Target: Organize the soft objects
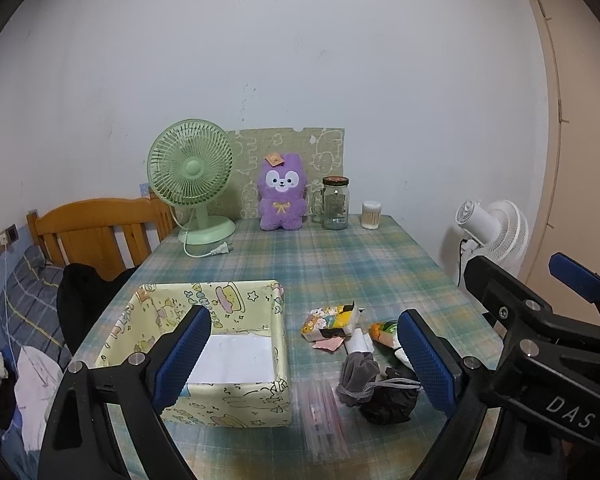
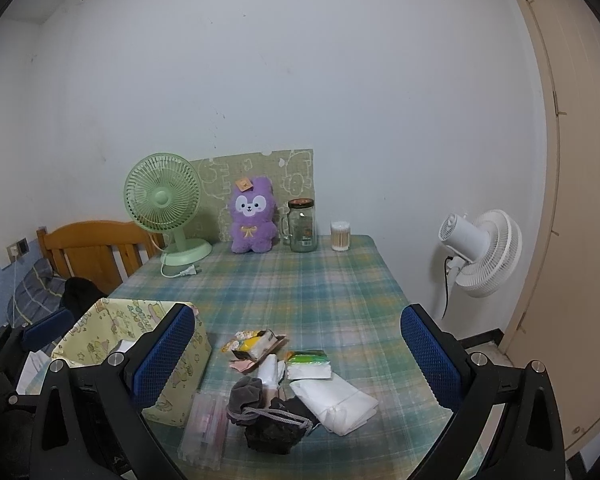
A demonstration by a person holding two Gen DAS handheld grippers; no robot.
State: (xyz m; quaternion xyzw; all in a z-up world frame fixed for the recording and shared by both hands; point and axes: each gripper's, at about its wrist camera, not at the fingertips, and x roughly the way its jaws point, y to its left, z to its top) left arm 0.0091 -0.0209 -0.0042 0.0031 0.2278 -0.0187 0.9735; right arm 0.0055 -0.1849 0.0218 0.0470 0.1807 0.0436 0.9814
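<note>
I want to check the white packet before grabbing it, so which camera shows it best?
The right wrist view: the white packet lies fully exposed on the tablecloth, right of the grey drawstring pouch. In the left wrist view it is almost entirely hidden behind the left tongs' right-hand finger.

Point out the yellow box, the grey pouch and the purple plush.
Yellow box [image 1: 236, 402], left wrist view, on its near wall.
Grey pouch [image 2: 247, 393], right wrist view, on its bunched top.
Purple plush [image 1: 281, 207], left wrist view, on its belly.
</note>
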